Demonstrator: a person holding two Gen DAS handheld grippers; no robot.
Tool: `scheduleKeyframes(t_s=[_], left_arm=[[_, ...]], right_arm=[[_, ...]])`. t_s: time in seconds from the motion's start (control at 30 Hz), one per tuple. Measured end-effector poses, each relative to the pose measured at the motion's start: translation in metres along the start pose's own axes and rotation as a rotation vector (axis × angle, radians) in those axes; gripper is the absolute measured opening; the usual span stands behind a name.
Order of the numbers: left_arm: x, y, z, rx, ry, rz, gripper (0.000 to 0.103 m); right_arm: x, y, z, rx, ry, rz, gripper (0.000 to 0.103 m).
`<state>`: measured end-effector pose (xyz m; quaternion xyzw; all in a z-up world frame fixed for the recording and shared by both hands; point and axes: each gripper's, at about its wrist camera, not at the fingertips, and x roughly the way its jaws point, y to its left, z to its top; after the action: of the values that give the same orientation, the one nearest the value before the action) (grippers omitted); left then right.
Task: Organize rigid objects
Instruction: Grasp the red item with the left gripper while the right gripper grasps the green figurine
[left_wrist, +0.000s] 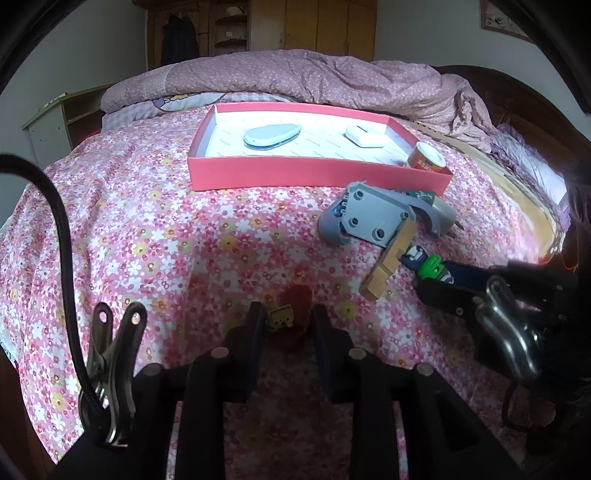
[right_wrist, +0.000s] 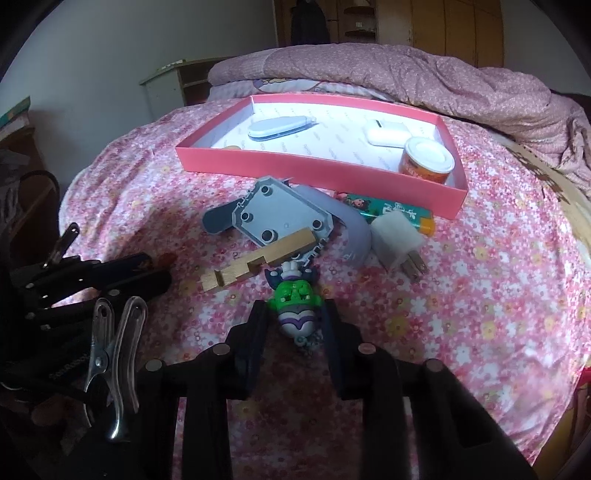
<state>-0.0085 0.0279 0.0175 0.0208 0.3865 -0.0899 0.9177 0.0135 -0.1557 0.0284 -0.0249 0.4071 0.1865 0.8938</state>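
Note:
In the left wrist view my left gripper (left_wrist: 290, 316) rests low on the flowered bedspread, shut on a small red and yellow toy (left_wrist: 295, 297) that fills the gap between its fingers. My right gripper (right_wrist: 293, 314) is shut on a figurine with a green head (right_wrist: 297, 295) that lies on the bed. From the left wrist view the figurine (left_wrist: 428, 266) shows at the right gripper's tips. A red box (left_wrist: 317, 173) farther back holds a blue oval item (left_wrist: 271, 136), a white case (left_wrist: 364, 137) and an orange can (left_wrist: 426, 157).
Between the grippers and the box lie a grey plastic part (right_wrist: 284, 218), a wooden piece (right_wrist: 258, 264), a white charger plug (right_wrist: 397, 240) and a green lighter (right_wrist: 388, 214). A bunched pink quilt (right_wrist: 424, 74) lies behind the box. The bed's wooden edge (right_wrist: 546, 192) runs along the right.

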Motion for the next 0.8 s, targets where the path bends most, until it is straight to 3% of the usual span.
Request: scheduleKeyframes(t_s=[0.33,0.47,0.8], left_arm=[[0.001,-0.003,0.002,0.016,0.009,-0.001,0.033],[0.001,-0.002,0.002,0.015,0.005,0.005,0.023],[-0.010,0.005,0.016,-0.017,-0.020,-0.014,0.022]], right_arm=[[-0.017,-0.016,-0.015,0.035,0.027,0.017,0.030],[-0.019,-0.021,-0.018,0.057,0.026,0.024,0.030],[-0.028,-0.028,-0.016,0.077,-0.003,0.052,0.027]])
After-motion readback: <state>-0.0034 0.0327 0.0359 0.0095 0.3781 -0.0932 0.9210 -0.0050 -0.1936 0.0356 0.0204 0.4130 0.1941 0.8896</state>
